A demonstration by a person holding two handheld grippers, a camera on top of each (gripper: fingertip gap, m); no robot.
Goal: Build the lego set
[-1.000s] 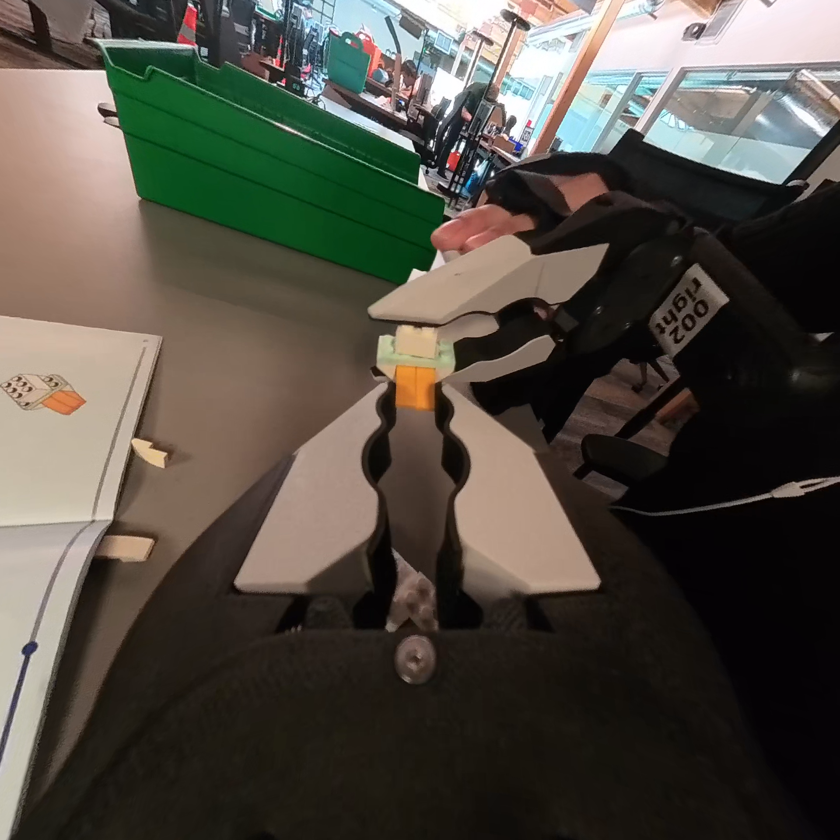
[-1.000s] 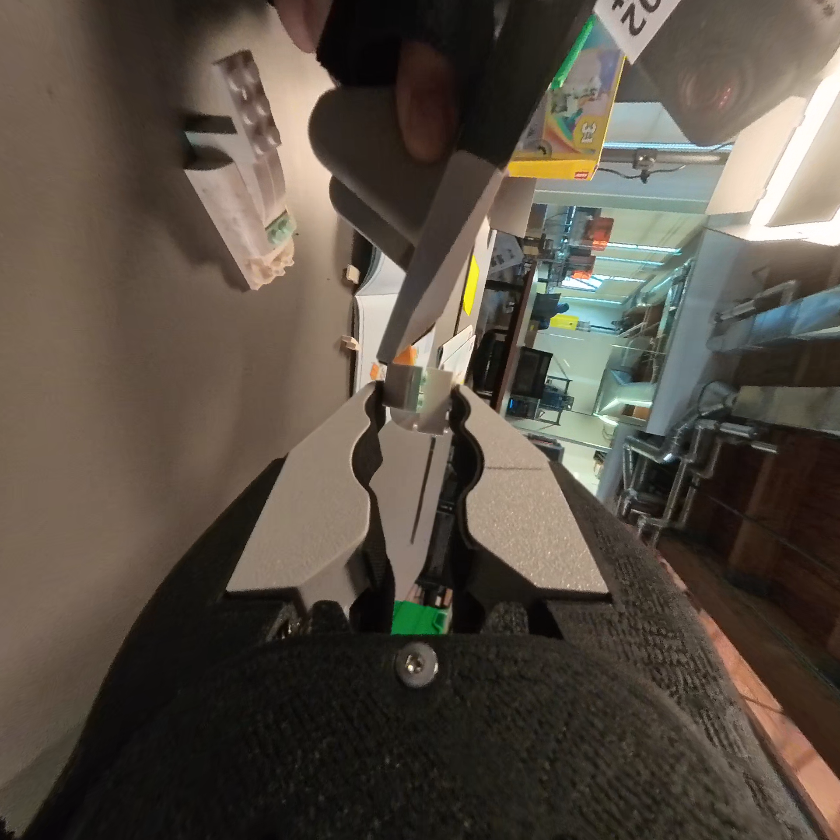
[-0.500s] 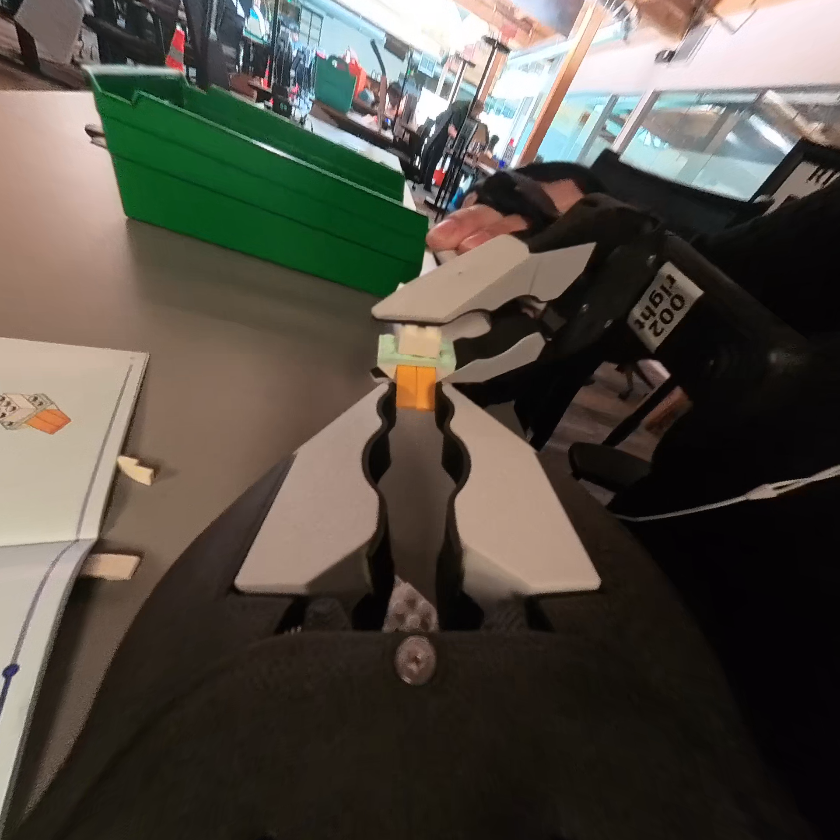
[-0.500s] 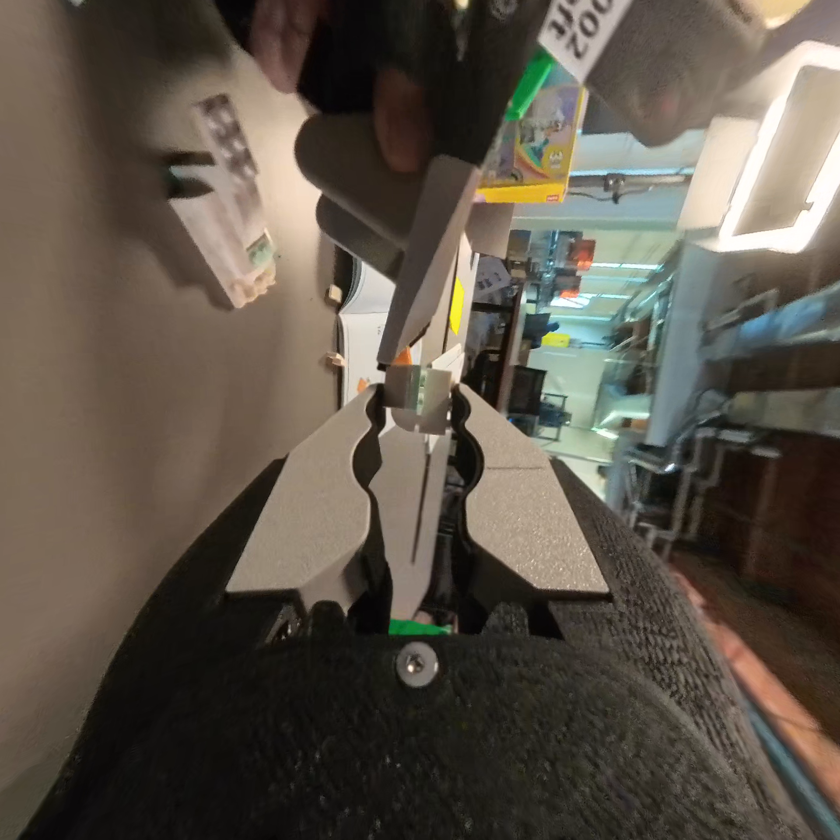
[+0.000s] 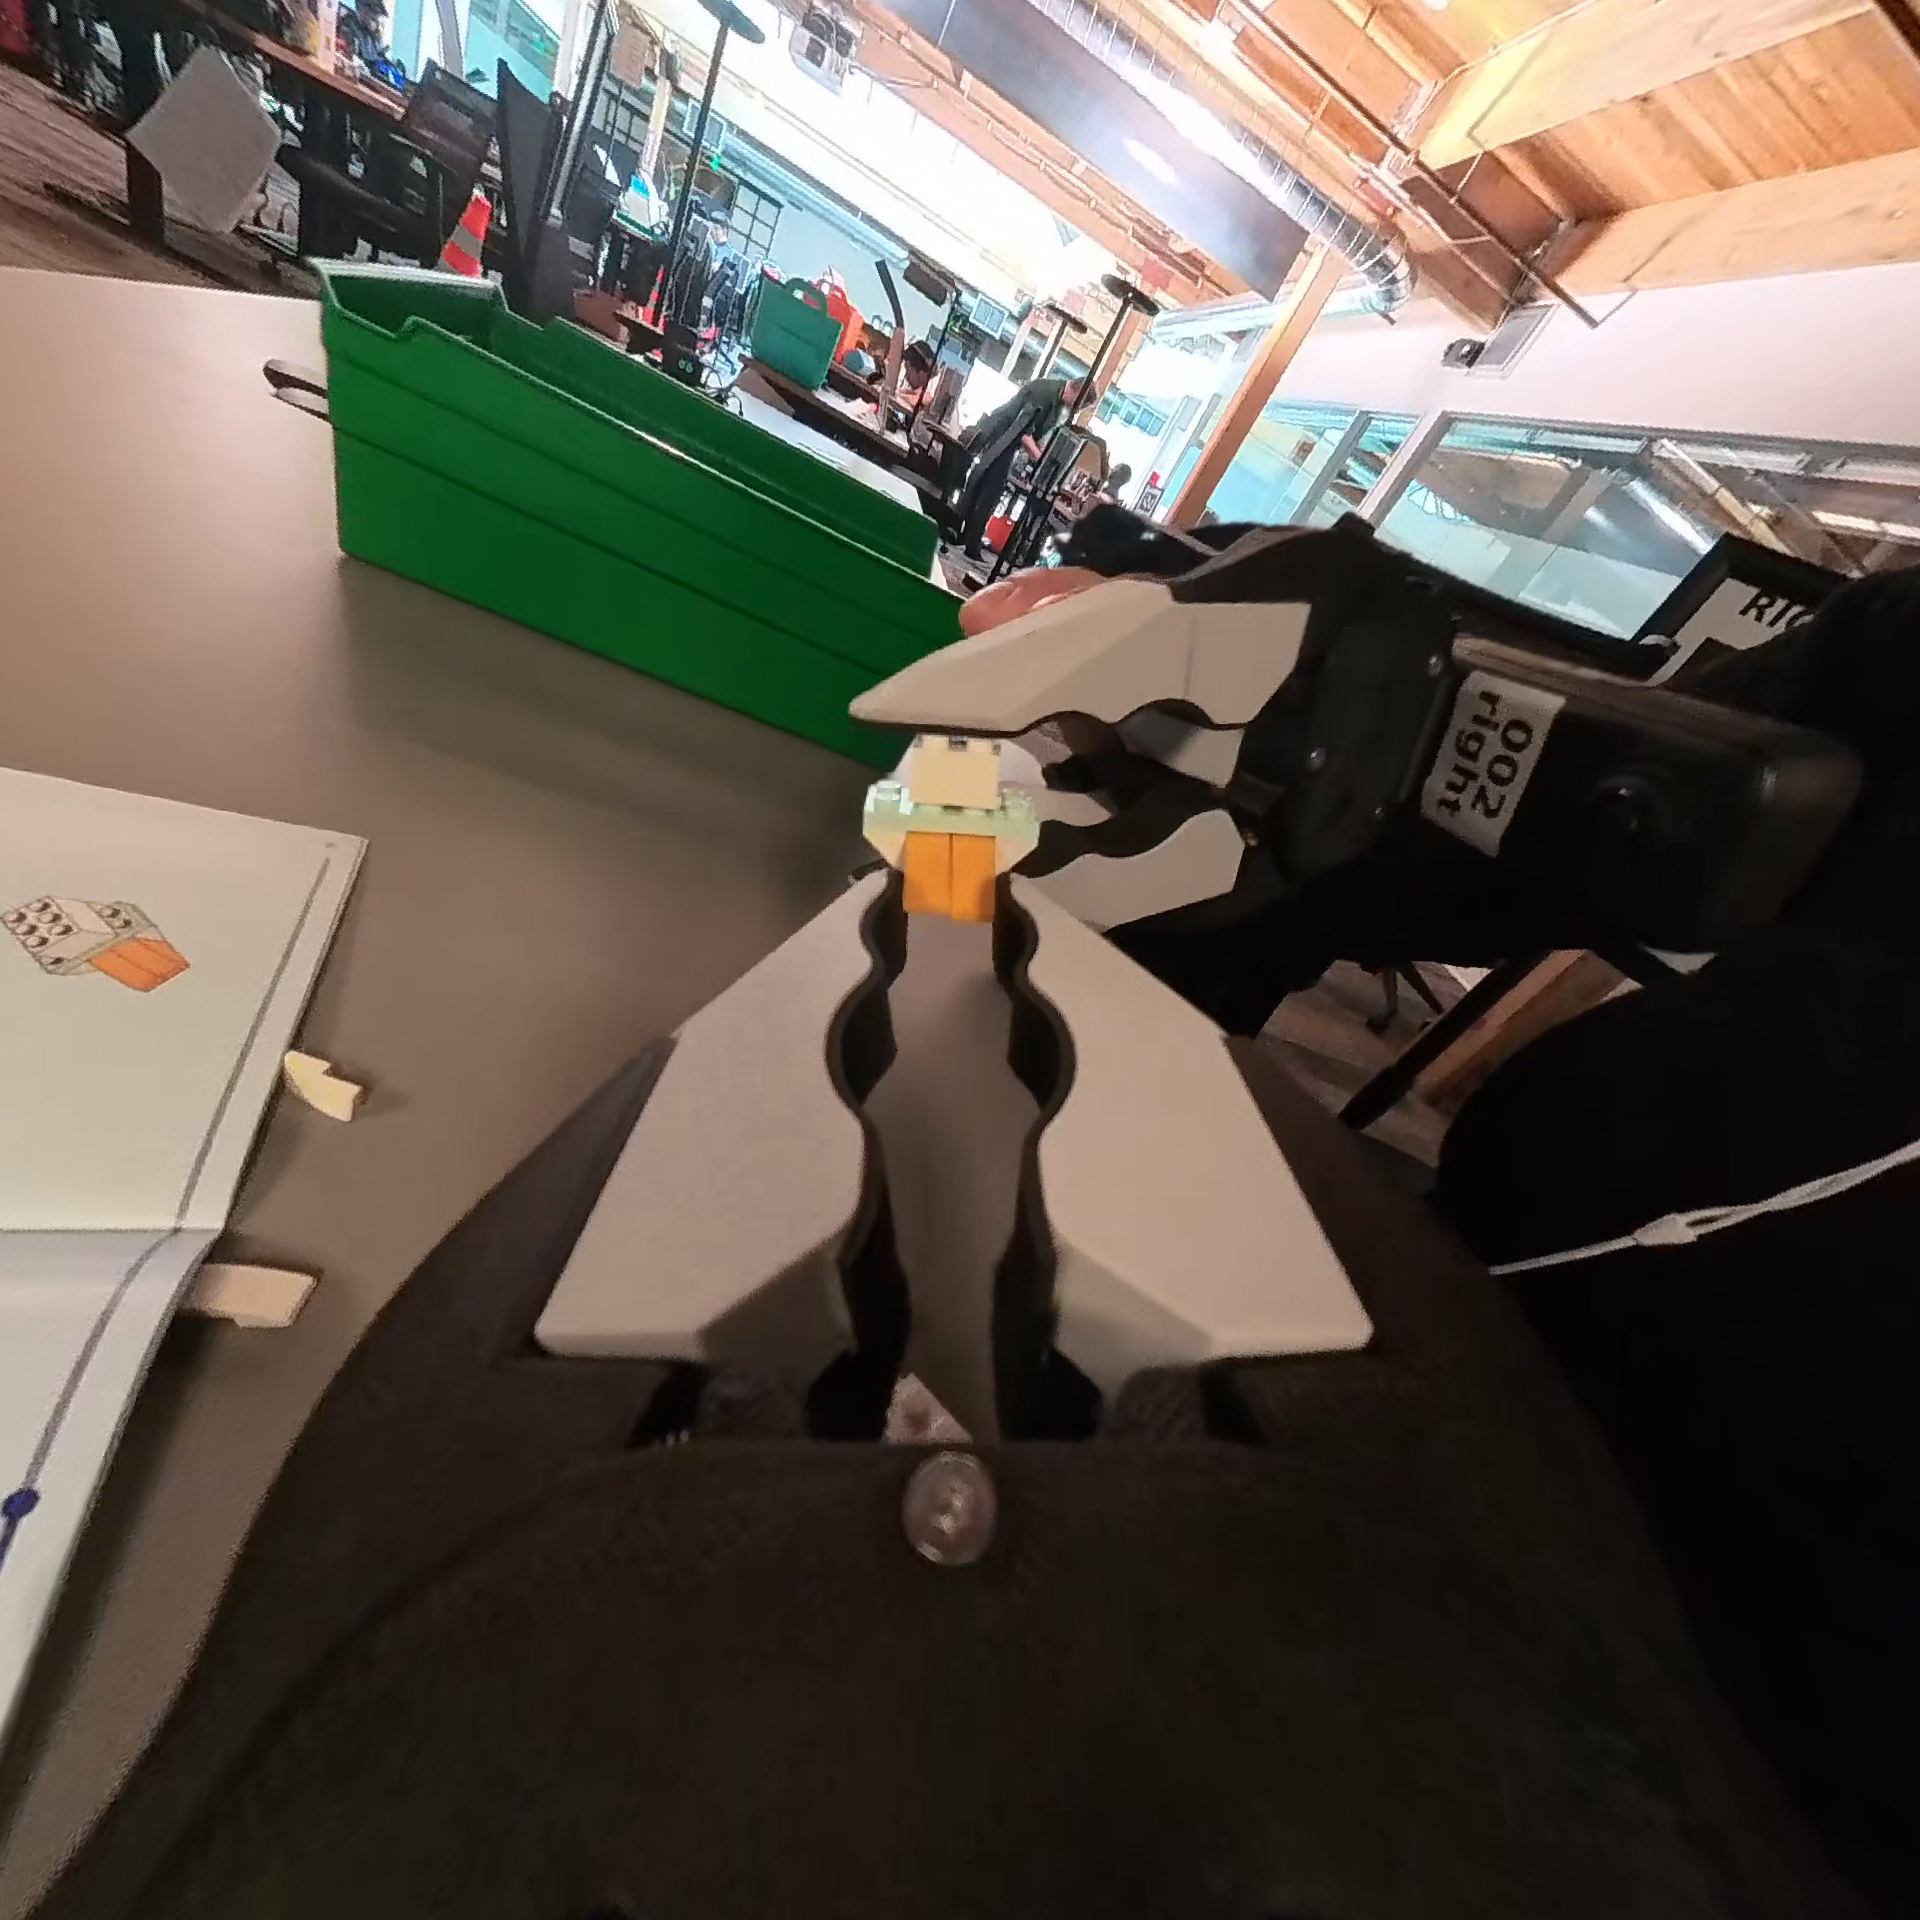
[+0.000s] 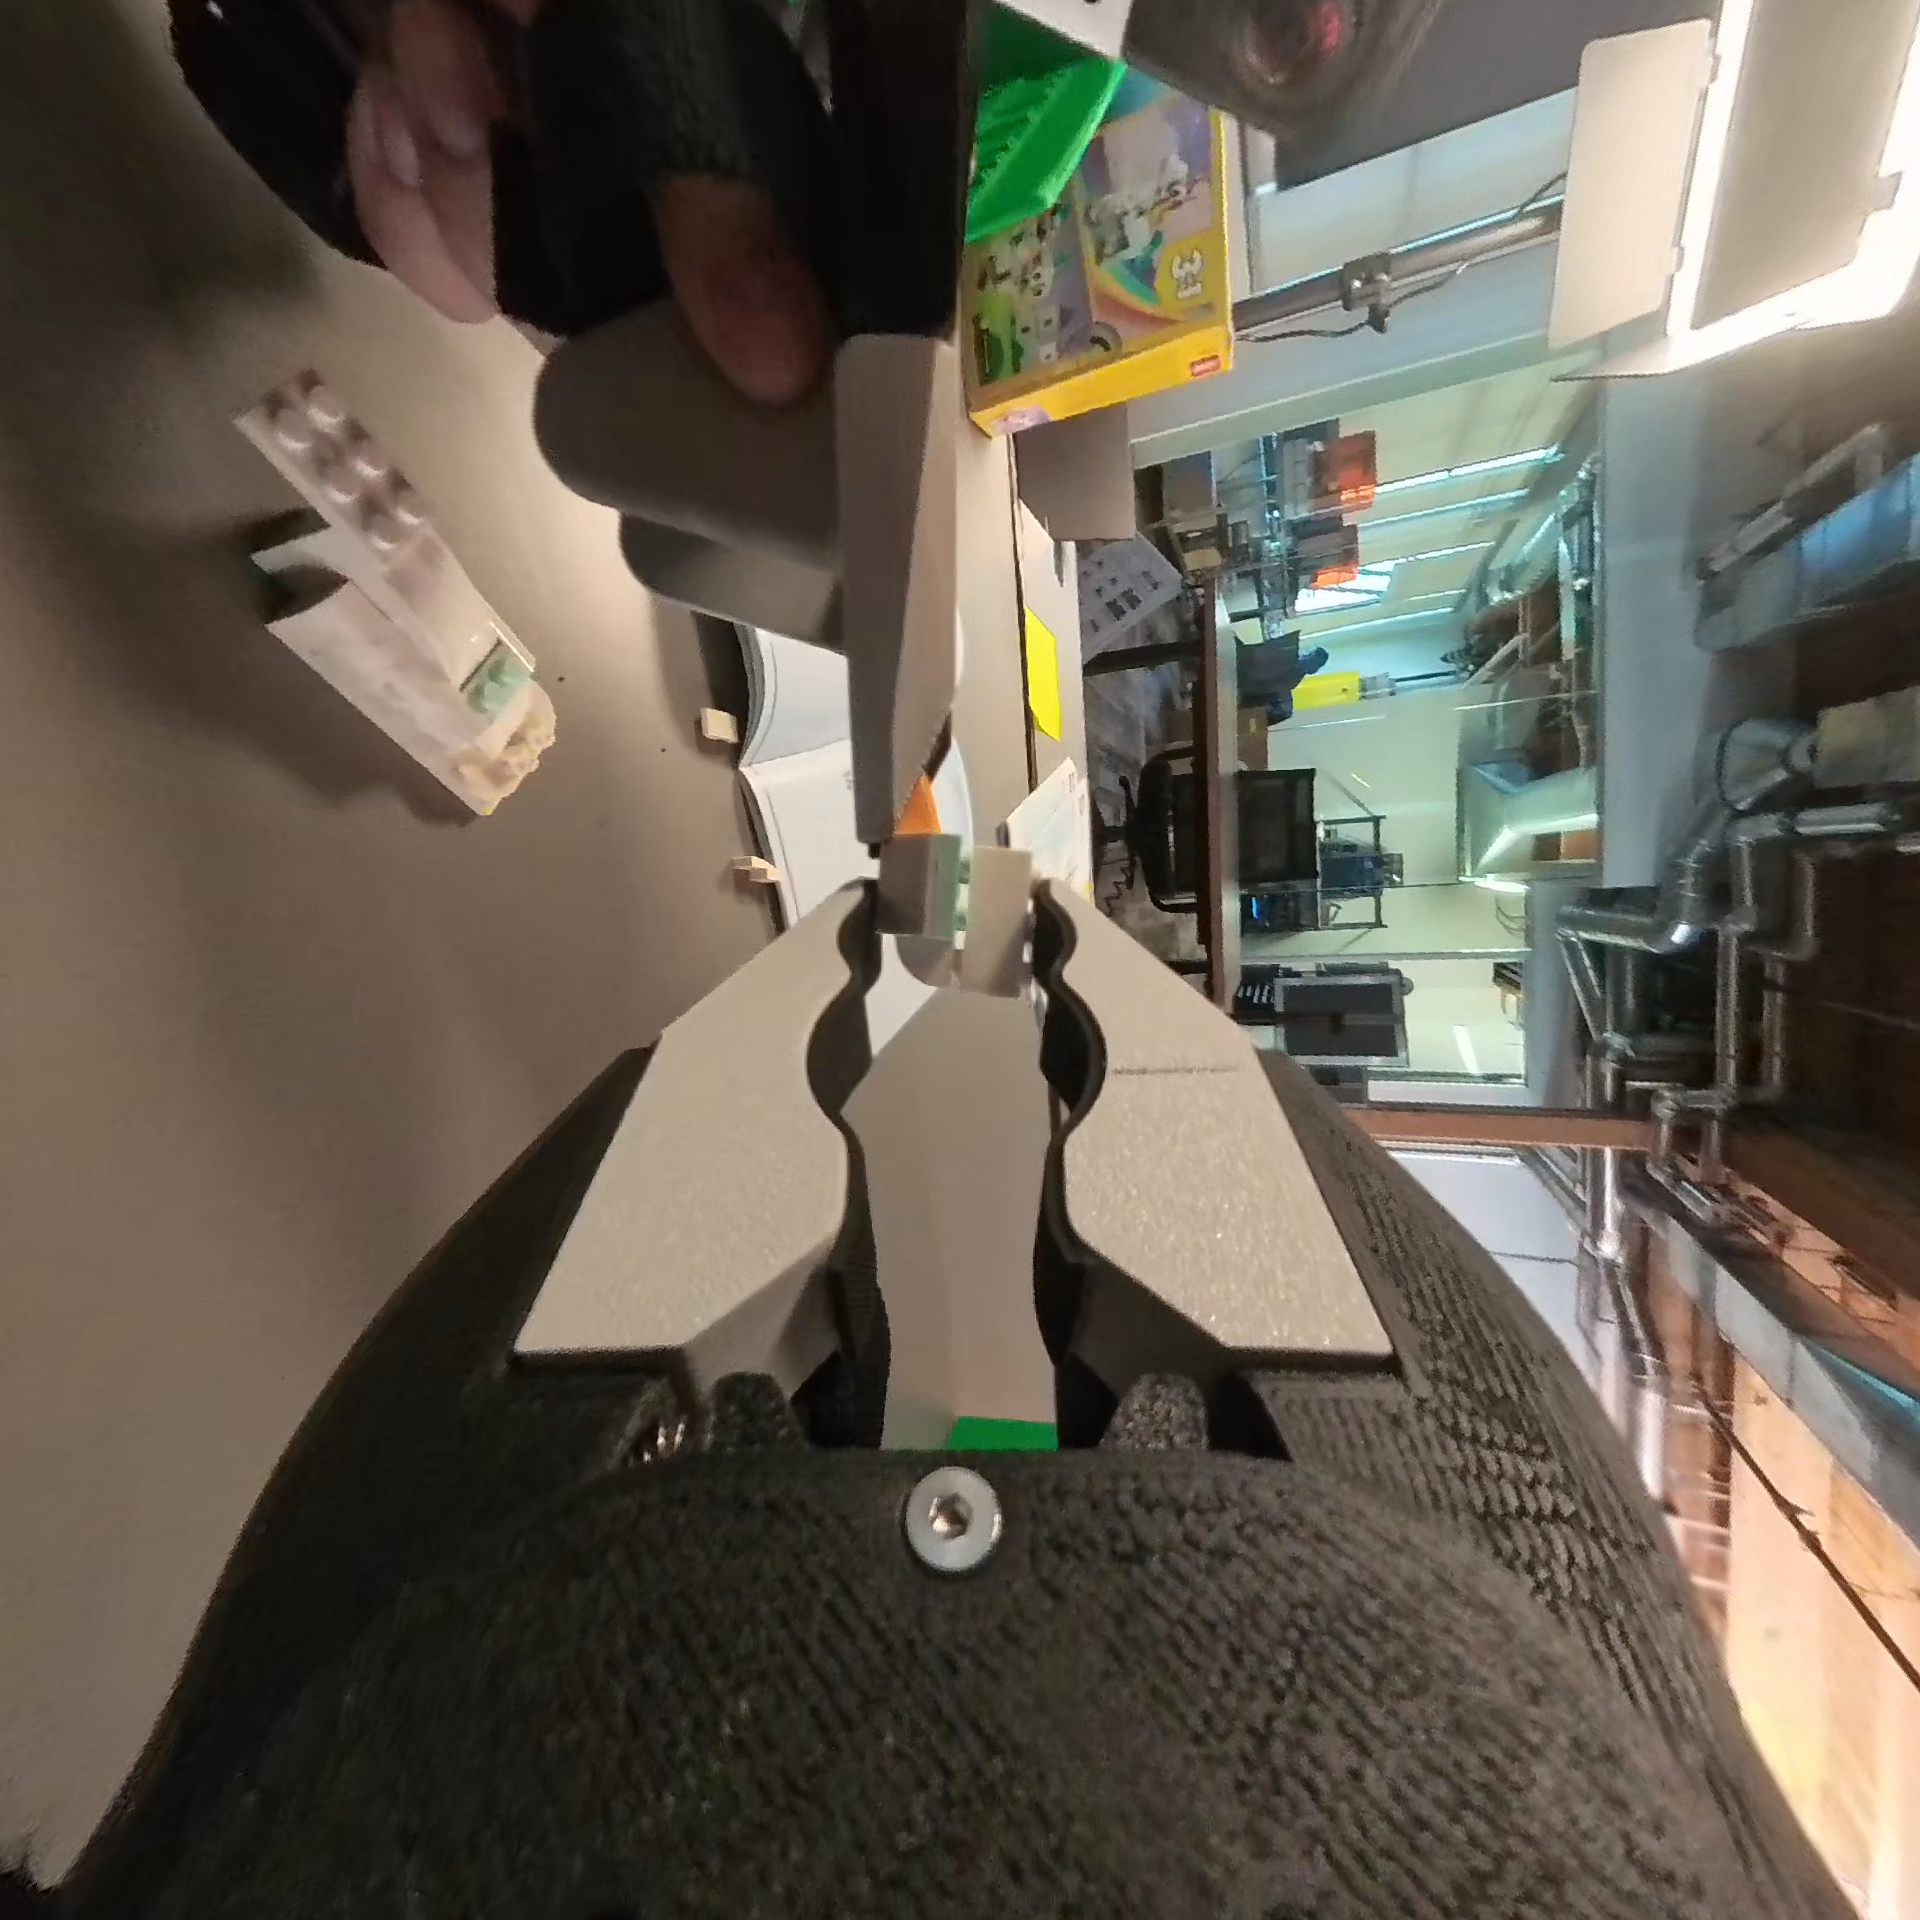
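- Separation has appeared in the right wrist view: the white brick [image 6: 995, 920] now stands slightly off the pale green plate [image 6: 948, 883], where a second ago they sat flush; I judge the piece is not yet seated, or is being pulled off.
- Left gripper [image 5: 948, 906] is clamped on the orange brick [image 5: 948, 879] beneath that plate, holding the small assembly above the tabletop [image 5: 499, 790], fingers pointing forward and up.
- Right gripper [image 6: 951, 914], rolled sideways and coming in across the left one, pinches the stack from top and bottom.
- Instruction booklet [image 5: 135, 1039] and green bin [image 5: 582, 530] lie beyond.
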